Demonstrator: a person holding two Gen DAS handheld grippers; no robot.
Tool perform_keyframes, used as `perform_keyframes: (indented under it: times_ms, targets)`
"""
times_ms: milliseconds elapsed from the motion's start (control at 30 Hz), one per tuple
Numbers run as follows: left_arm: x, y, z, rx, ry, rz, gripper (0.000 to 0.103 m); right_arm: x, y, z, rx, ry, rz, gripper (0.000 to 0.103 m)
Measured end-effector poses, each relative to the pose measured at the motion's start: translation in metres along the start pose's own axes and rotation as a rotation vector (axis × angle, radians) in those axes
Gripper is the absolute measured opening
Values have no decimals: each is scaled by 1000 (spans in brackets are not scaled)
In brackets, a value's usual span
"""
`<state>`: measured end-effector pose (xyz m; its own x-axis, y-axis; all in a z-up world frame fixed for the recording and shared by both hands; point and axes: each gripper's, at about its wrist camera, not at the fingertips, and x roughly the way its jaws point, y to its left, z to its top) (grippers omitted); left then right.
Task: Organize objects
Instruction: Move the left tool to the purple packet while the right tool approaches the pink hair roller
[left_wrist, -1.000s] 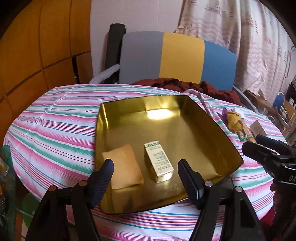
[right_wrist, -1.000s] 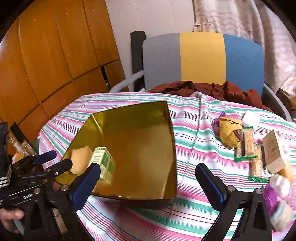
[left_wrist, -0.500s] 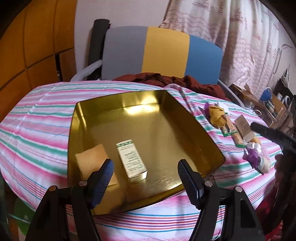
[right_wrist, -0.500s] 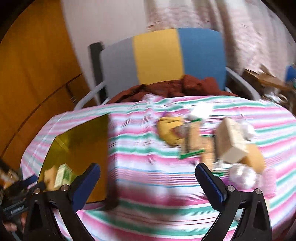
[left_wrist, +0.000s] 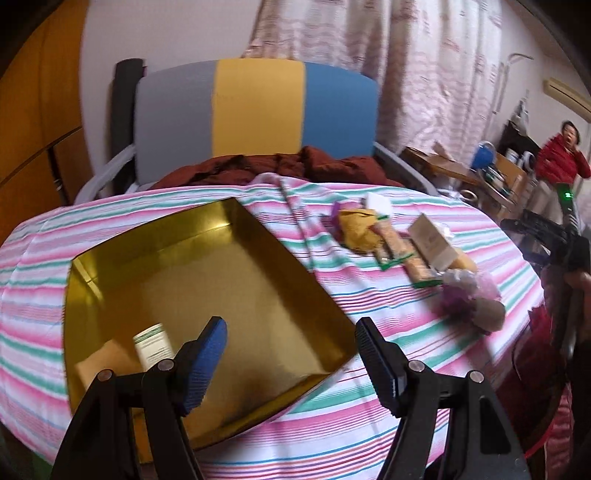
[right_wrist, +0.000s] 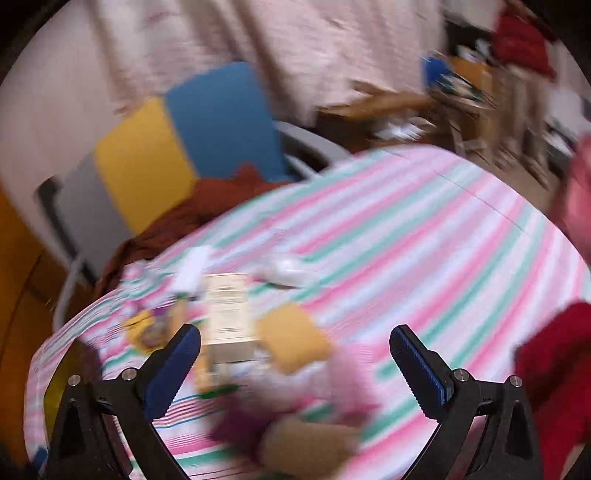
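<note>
left gripper (left_wrist: 290, 343) spread wide, empty, over the near corner of the gold tray (left_wrist: 280, 254). inside the tray: small box (left_wrist: 153, 345) and tan pad (left_wrist: 107, 360). right gripper (right_wrist: 295, 350) likewise agape, empty, above blurred packets (right_wrist: 229, 314) right of the tray.

You have one gold tray (left_wrist: 280, 266) holding two items, one green-labelled box (left_wrist: 153, 345) and one tan packet (left_wrist: 107, 360), plus one cream box (left_wrist: 430, 240) and two wrapped snack bars (left_wrist: 400, 251) on the table (left_wrist: 369, 317).
</note>
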<state>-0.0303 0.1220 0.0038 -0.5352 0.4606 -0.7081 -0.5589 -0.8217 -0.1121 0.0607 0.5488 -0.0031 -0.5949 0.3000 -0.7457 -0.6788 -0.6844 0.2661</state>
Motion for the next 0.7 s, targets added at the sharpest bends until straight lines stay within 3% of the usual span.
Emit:
perform_keyframes:
  times_ms: [233, 300, 467, 567, 700]
  targets:
    - [17, -41, 5, 91, 37, -91, 73, 30, -55, -2, 159, 161, -43, 103]
    - [21, -52, 5, 118, 49, -110, 73, 39, -61, -5, 195, 210, -8, 103]
    - [37, -77, 5, 164, 90, -155, 73, 57, -47, -10, 120, 299, 21, 103]
    - [46, -93, 6, 184, 111, -203, 73, 61, -49, -12, 147, 306, 10, 103]
    - [60, -115, 10, 225, 129, -280, 73, 51, -62, -10, 212, 252, 42, 103]
